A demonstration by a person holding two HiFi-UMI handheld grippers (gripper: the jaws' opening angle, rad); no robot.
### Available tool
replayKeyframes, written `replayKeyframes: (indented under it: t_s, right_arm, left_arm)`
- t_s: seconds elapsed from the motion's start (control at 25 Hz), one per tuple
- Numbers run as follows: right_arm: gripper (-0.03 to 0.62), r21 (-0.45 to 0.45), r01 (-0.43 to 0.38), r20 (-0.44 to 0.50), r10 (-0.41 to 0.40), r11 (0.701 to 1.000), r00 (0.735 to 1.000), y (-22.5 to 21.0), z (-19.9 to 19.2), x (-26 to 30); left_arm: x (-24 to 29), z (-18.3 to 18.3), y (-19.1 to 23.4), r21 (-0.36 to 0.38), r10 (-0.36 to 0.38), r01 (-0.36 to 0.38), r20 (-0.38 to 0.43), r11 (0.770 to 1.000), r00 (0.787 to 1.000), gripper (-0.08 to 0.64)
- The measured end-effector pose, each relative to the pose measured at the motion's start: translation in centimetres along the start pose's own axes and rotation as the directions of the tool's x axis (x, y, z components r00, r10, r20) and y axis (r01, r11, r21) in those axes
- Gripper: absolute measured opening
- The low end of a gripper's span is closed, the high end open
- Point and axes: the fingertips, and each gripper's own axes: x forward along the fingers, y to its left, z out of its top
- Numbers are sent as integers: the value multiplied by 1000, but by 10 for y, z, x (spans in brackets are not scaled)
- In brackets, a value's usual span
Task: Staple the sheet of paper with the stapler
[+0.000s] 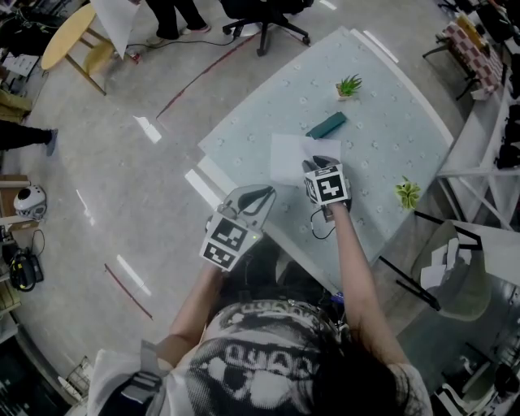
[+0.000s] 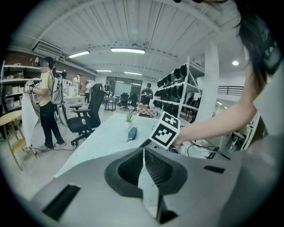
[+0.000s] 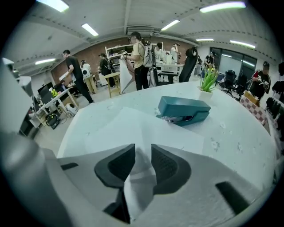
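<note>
A white sheet of paper (image 1: 288,158) lies on the pale table (image 1: 390,130), with a teal stapler (image 1: 326,125) just beyond its far corner. My right gripper (image 1: 318,162) sits at the sheet's near right edge. In the right gripper view its jaws (image 3: 143,155) stand apart, a raised bit of the paper (image 3: 133,128) loose in the gap. The stapler (image 3: 184,111) lies past it. My left gripper (image 1: 256,195) hovers by the table's near corner, apart from the sheet, its jaws (image 2: 143,153) together on nothing. The stapler (image 2: 132,132) shows far off in the left gripper view.
A small green plant (image 1: 348,85) stands behind the stapler and another plant (image 1: 407,192) at the table's right edge. A black cable (image 1: 321,227) hangs near my right wrist. An office chair (image 1: 268,16) stands on the floor beyond the table; people stand further off.
</note>
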Motion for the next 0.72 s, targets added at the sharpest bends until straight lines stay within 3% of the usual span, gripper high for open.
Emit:
replayKeyframes:
  t_s: [0.16, 0.4, 0.72]
  right_arm:
    - [98, 124, 90, 32, -95, 988, 995, -18, 3, -2]
    - [98, 243, 136, 37, -149, 960, 988, -40, 6, -2]
    - [138, 182, 73, 109, -94, 981, 990, -42, 29, -26]
  left_arm:
    - [1, -1, 1, 4, -3, 3, -7, 1000, 1000, 12]
    - [4, 0, 5, 6, -5, 5, -15, 1000, 1000, 12]
    - [12, 3, 6, 5, -22, 22, -8, 1000, 1000, 12]
